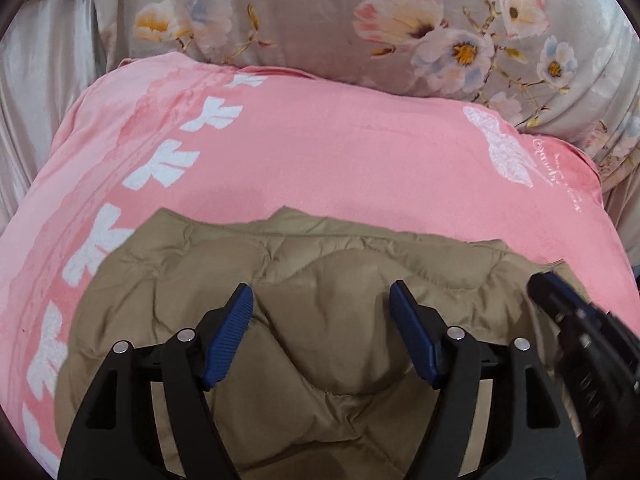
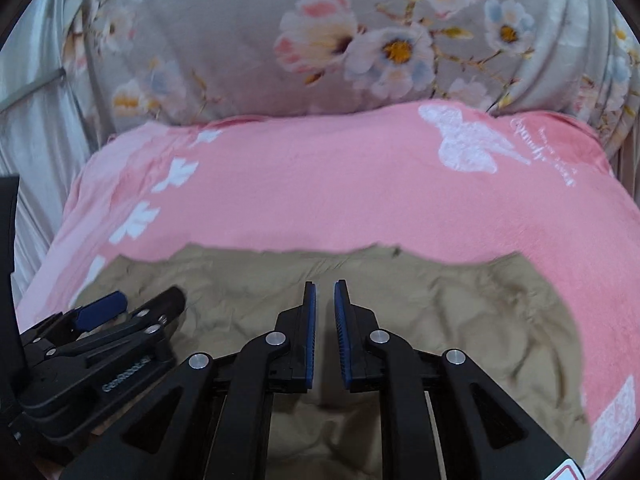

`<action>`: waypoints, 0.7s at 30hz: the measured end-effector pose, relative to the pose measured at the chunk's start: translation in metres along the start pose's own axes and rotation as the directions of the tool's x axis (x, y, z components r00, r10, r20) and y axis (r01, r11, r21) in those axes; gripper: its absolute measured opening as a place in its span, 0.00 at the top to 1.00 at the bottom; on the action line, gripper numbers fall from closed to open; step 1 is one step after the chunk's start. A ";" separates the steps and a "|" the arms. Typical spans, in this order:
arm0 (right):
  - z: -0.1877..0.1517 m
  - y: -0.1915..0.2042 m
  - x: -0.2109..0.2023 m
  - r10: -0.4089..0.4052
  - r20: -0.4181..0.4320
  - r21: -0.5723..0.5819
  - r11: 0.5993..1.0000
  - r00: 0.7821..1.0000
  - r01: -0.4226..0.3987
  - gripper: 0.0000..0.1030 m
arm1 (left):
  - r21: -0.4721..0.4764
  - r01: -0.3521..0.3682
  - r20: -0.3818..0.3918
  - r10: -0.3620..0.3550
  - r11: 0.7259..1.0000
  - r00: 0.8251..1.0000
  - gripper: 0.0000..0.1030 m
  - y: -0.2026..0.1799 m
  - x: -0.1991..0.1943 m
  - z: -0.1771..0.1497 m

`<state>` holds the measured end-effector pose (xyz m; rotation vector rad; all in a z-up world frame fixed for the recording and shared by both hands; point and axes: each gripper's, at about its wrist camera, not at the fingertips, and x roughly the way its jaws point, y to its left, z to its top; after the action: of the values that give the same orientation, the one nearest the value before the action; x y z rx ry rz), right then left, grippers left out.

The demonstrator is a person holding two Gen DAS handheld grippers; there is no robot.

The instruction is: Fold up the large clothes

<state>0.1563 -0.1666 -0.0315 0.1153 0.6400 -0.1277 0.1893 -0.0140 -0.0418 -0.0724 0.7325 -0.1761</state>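
Note:
A tan quilted puffer jacket (image 1: 320, 280) lies on a pink blanket (image 1: 320, 152), near its front edge. It also shows in the right wrist view (image 2: 460, 312). My left gripper (image 1: 322, 300) is wide open above the jacket, with nothing between its blue pads. My right gripper (image 2: 325, 292) hovers over the jacket's middle with its pads nearly closed and nothing visible between them. The right gripper (image 1: 560, 300) shows at the right edge of the left wrist view. The left gripper (image 2: 132, 304) shows at the lower left of the right wrist view.
The pink blanket (image 2: 320, 184) has white butterfly prints and covers a raised bed surface. Behind it lies a grey floral quilt (image 1: 360, 12), also in the right wrist view (image 2: 248, 32). Silvery fabric (image 1: 44, 80) hangs at the left.

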 end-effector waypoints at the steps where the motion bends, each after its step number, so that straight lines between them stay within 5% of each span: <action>1: -0.004 0.002 0.007 -0.008 -0.008 -0.004 1.000 1.000 0.008 0.87 | -0.005 -0.007 -0.003 0.007 1.000 1.000 0.34 0.001 0.004 -0.004; 21: -0.034 0.002 0.043 -0.027 -0.029 -0.021 0.999 0.999 0.026 0.88 | 0.042 -0.087 0.039 0.086 0.995 0.996 0.25 -0.014 0.032 -0.025</action>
<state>0.1705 -0.1628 -0.0844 0.0893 0.6725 -0.1452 0.1941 -0.0337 -0.0792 -0.0020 0.6929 -0.1077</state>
